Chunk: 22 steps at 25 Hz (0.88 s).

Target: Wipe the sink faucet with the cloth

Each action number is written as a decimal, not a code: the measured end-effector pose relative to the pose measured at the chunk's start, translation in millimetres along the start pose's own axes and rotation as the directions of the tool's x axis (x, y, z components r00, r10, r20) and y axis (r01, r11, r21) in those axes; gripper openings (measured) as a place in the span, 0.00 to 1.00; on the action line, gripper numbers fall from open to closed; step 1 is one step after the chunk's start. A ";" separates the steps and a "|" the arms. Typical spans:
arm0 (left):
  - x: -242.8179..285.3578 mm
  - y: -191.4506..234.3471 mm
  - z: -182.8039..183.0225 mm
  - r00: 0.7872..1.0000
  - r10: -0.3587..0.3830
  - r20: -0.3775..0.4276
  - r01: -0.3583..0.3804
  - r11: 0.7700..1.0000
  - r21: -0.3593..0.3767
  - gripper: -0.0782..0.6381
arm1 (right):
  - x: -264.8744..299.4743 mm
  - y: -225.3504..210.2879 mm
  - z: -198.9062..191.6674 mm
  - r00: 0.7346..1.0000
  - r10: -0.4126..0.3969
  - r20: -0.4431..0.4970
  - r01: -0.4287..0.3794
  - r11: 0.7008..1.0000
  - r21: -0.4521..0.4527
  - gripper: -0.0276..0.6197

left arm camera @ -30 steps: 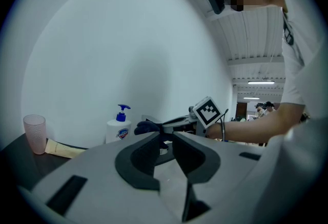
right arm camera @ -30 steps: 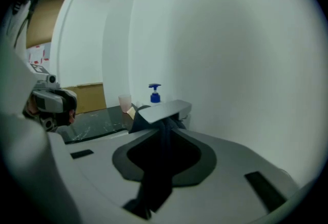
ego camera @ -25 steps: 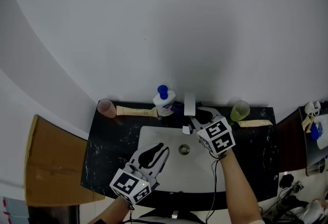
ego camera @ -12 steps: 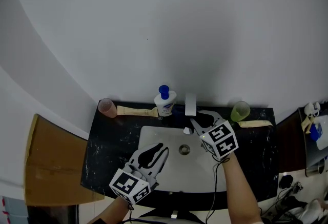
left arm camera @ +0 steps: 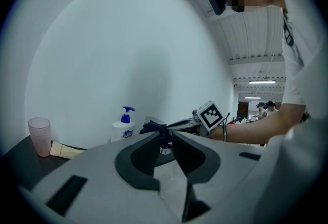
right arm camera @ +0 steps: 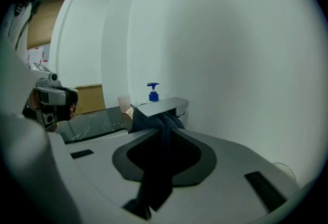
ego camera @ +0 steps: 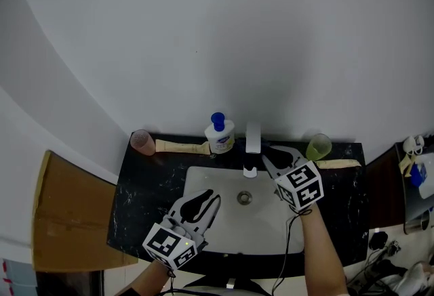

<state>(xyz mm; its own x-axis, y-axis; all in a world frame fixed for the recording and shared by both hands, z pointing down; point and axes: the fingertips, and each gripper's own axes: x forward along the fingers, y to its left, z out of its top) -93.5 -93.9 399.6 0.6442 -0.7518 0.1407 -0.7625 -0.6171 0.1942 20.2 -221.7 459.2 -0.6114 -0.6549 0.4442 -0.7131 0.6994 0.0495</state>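
Note:
The chrome faucet [ego camera: 252, 133] stands at the back of the white sink [ego camera: 217, 223], its flat spout [right arm camera: 161, 106] reaching over the basin. My right gripper [ego camera: 266, 151] is just right of the spout and shut on a dark cloth [right arm camera: 164, 133]. The cloth bunches under the spout's underside and hangs down between the jaws. My left gripper [ego camera: 215, 197] hovers low over the basin's left half, pointing at the faucet. Its jaws stand almost together with nothing between them [left arm camera: 168, 137].
A white soap bottle with a blue pump [ego camera: 218, 132], a pink cup [ego camera: 142, 142] and a tube [ego camera: 180, 147] stand left of the faucet on the black counter [ego camera: 146, 193]. A green cup [ego camera: 317, 147] and another tube [ego camera: 336, 163] are at the right. A cardboard box [ego camera: 68, 220] sits far left.
My right gripper, still shut on the cloth, has slid a little to the right beside the spout. The left gripper has stayed where it was.

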 end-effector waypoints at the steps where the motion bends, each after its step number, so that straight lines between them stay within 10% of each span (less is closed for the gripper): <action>1: 1.2 -0.7 -0.2 1.000 -0.002 -0.001 0.002 1.000 0.000 0.22 | 4.3 10.1 2.4 1.000 0.017 -0.010 -0.017 0.999 -0.036 0.15; 4: 5.2 -3.9 2.0 1.000 -0.008 0.003 0.008 1.000 0.003 0.22 | 18.3 15.9 1.4 0.999 -0.004 -0.040 0.001 0.997 -0.079 0.15; 12: 7.7 -3.6 3.2 1.000 -0.010 -0.006 0.010 1.000 0.009 0.22 | -0.3 -66.6 -51.3 0.973 -0.220 -0.069 0.230 0.955 0.189 0.15; 18: 12.7 -8.3 -1.4 1.000 -0.017 -0.025 0.017 1.000 0.009 0.22 | 30.6 -46.5 -96.4 0.967 -0.141 -0.214 0.197 0.943 0.267 0.15; 22: 12.9 -9.7 -1.6 0.999 -0.013 -0.030 0.014 1.000 0.016 0.22 | 61.5 -34.5 -103.5 0.938 -0.112 -0.328 0.170 0.973 0.154 0.15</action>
<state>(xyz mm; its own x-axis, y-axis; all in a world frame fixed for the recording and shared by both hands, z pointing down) -77.7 -97.3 401.0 0.6556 -0.7364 0.1670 -0.7546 -0.6309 0.1806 42.7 -256.5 577.3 -0.3813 -0.5984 0.7046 -0.8508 0.5253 -0.0143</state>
